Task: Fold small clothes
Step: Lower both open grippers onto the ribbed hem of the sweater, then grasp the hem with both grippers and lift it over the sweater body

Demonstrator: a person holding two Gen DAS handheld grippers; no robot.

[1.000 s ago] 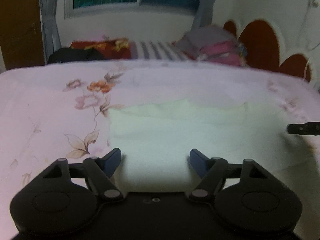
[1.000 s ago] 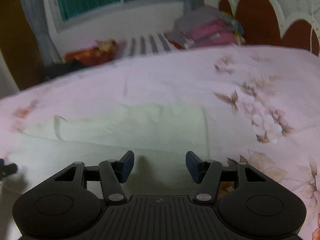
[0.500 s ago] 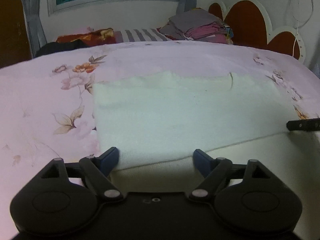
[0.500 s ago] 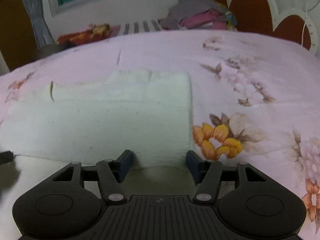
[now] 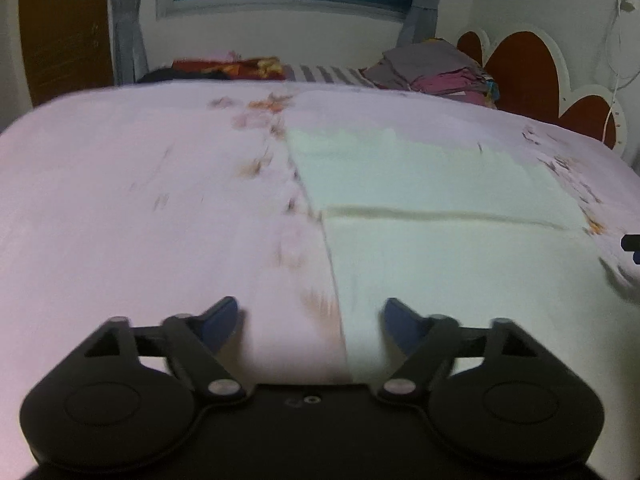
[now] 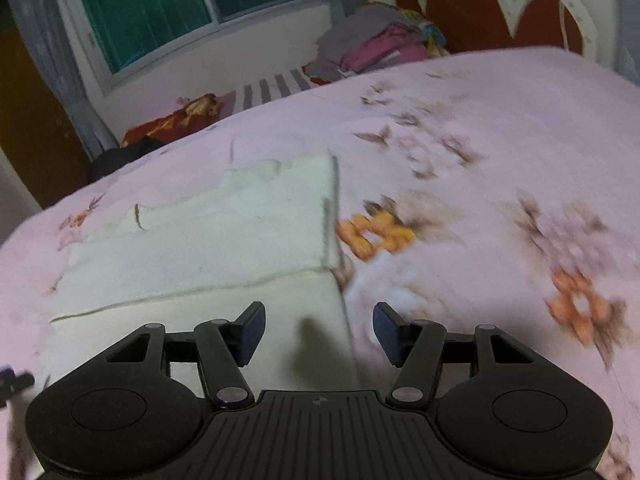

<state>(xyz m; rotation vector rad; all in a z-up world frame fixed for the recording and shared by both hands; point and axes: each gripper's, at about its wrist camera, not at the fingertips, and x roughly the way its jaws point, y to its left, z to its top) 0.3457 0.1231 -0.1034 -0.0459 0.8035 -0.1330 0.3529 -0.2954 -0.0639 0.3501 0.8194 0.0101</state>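
Cloth (image 5: pixel 440 216) flat on bed (image 5: pixel 140 200), pale, folded over, crease across.
Left gripper (image 5: pixel 310 316) and right gripper (image 6: pixel 319 328) both spread wide, empty, straddling cloth's side edges.

Right gripper (image 6: pixel 319 330) has its fingers (image 6: pixel 252 326) spread wide with nothing between them, hovering over the right edge of a folded white cloth (image 6: pixel 208 248) lying flat on the pink floral bed (image 6: pixel 500 128). Pretty blurry shot.
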